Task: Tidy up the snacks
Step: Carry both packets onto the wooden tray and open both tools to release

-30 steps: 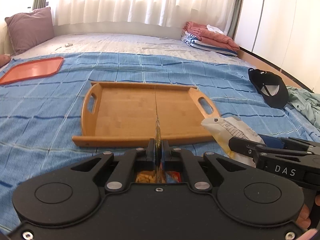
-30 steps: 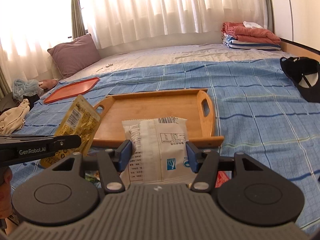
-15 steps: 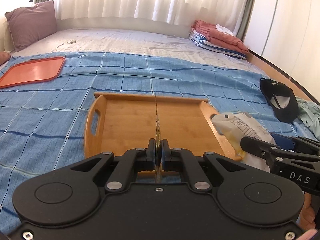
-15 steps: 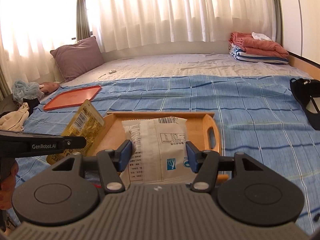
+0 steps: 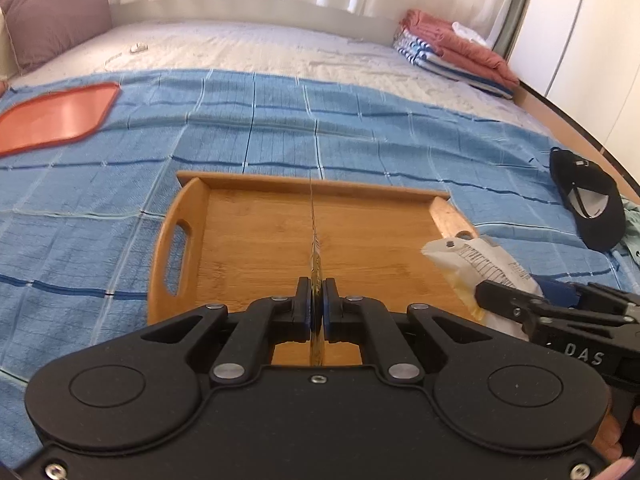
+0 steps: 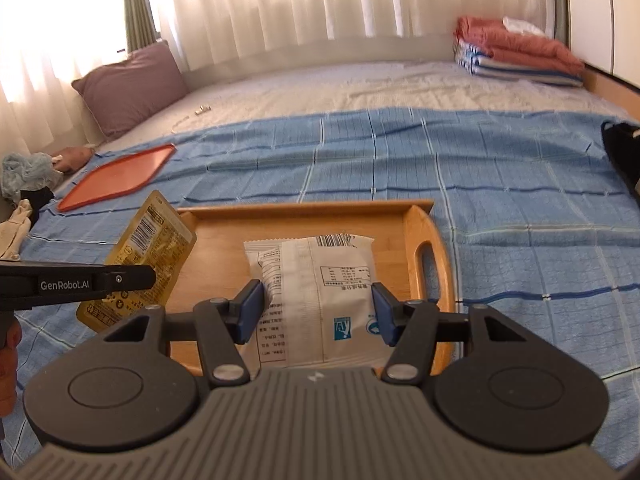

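**Two snack packets held over the wooden tray**

The left claw (image 5: 317,300) is pinched fully together on a flat yellow foil snack packet (image 6: 148,256), gripping it near its lower half. In the left wrist view the packet is seen edge-on, a thin line running forward from between the pads out over the tray floor. In the right wrist view its printed back with a barcode faces the camera, and it stands upright, tilted a little, above the near left corner of the tray.

The right claw (image 6: 318,310) stands at a middling width, its blue pads (image 6: 251,312) pressing both sides of a white puffy snack bag with black print and a small blue logo (image 6: 316,280). The bag sticks forward from the claw, its crimped top edge out over the tray floor, nearer the right handle. In the left wrist view the same bag shows at the right, over the tray's right rim.

The rectangular bamboo tray with cut-out handles (image 5: 256,216) lies on a blue checked blanket (image 5: 100,208) spread across the bed. Beyond it to the left lies a flat orange plastic tray (image 5: 56,116). A black cap (image 5: 588,204) rests on the blanket well to the right. Folded red and striped linens (image 6: 520,54) are stacked at the far right corner of the bed, and a mauve pillow (image 6: 128,84) leans at the far left.
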